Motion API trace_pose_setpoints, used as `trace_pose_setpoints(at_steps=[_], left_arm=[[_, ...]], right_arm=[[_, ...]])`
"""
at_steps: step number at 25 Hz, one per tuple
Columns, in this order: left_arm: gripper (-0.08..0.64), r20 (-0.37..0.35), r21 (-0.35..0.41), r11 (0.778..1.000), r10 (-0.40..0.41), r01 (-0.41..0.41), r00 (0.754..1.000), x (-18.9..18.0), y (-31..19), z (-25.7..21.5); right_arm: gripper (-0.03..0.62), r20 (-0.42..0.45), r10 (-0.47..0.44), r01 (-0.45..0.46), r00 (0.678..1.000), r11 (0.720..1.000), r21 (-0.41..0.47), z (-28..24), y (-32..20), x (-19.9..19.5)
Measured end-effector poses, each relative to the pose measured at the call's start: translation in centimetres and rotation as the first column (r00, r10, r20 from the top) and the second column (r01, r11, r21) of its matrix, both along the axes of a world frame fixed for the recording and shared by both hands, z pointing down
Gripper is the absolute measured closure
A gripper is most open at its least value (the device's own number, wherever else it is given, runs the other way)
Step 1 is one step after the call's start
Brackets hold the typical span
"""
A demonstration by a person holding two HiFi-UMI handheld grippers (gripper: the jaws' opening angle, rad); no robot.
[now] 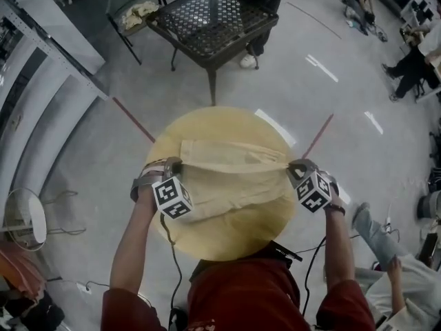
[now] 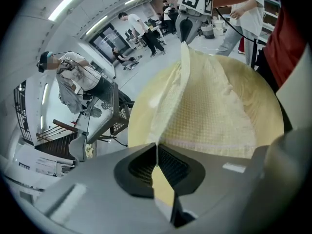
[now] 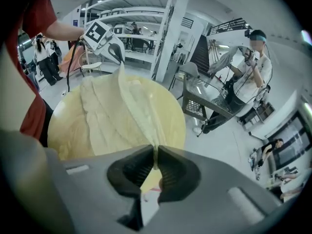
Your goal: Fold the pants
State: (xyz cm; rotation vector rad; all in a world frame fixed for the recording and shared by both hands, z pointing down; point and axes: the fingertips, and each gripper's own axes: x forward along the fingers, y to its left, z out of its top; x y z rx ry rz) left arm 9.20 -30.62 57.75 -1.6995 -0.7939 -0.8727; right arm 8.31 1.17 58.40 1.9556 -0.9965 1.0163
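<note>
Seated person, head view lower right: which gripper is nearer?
Right. The right gripper grips the pants at the table edge nearest the person; the left gripper at the opposite edge.

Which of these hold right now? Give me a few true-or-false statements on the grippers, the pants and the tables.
1. The left gripper is shut on the pants. True.
2. The right gripper is open and empty. False: it is shut on the pants too.
3. The pants lie folded flat with nothing holding them. False: one edge is pulled taut between the two grippers, and the rest drapes below it.
4. The pants are over the round table. True.
5. The black mesh table stands between the person and the round table. False: it stands beyond the round table.
</note>
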Motion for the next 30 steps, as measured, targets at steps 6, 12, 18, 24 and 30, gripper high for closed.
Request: trace_pose_setpoints(at_steps=[6, 12, 18, 24, 30], left_arm=[[0.537, 0.058, 0.016, 1.0, -0.012, 0.011, 0.998, 1.8, 0.0, 2.6], [0.537, 0.079, 0.038, 0.999, -0.022, 0.019, 0.997, 4.3, -1.1, 4.6], [0.537, 0.089, 0.055, 0.998, -0.027, 0.022, 0.996, 6.5, -1.3, 5.8], [0.532, 0.094, 0.062, 0.998, -0.023, 0.018, 0.995, 8.2, -2.0, 7.5], [0.492, 0.094, 0.064, 0.998, -0.028, 0.022, 0.995, 9.3, -2.3, 8.9]], right_arm=[[0.565, 0.046, -0.013, 0.014, 0.999, 1.0, -0.005, 2.2, 0.4, 1.7], [0.565, 0.074, -0.017, 0.018, 0.997, 1.0, -0.017, 4.0, -0.7, 4.0], [0.563, 0.107, -0.01, 0.014, 0.994, 0.999, -0.036, 5.7, -0.9, 4.9], [0.56, 0.09, 0.011, -0.007, 0.996, 0.999, -0.045, 6.9, -1.5, 6.3], [0.519, 0.067, 0.074, -0.073, 0.995, 0.997, -0.023, 7.4, -1.2, 7.8]])
